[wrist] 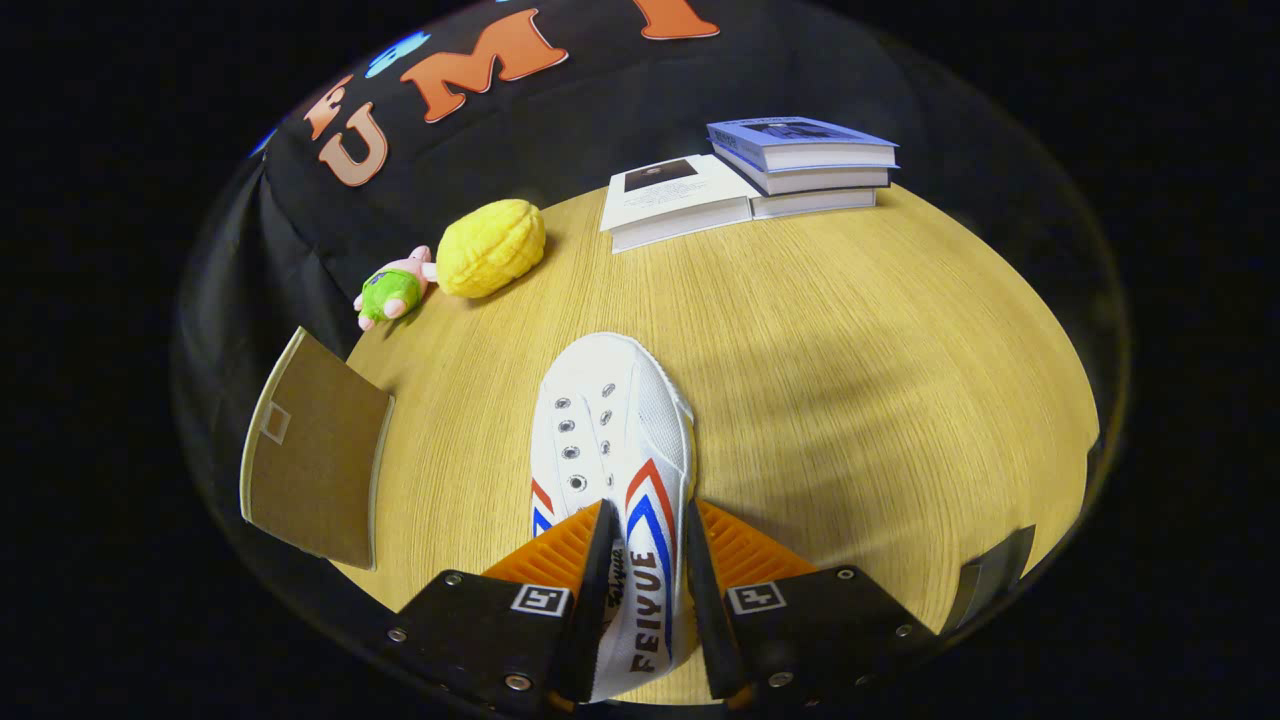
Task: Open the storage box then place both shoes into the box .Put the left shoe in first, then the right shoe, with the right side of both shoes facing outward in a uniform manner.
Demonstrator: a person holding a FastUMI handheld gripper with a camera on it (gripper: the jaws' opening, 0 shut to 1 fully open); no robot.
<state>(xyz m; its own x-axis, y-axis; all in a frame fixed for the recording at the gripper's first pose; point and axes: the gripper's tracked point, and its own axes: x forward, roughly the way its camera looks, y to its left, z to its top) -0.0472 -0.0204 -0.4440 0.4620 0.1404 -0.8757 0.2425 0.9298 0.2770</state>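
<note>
The claw [645, 545] is clamped on the heel end of a white canvas sneaker with red and blue chevron stripes [610, 440], one finger on each side wall; the toe points ahead over the wooden counter [850, 330]. The canvas looks light and soft, likely to buckle, so the stiffer heel collar seems the sound hold. The brown cardboard flap [315, 460] stands left of the sneaker.
</note>
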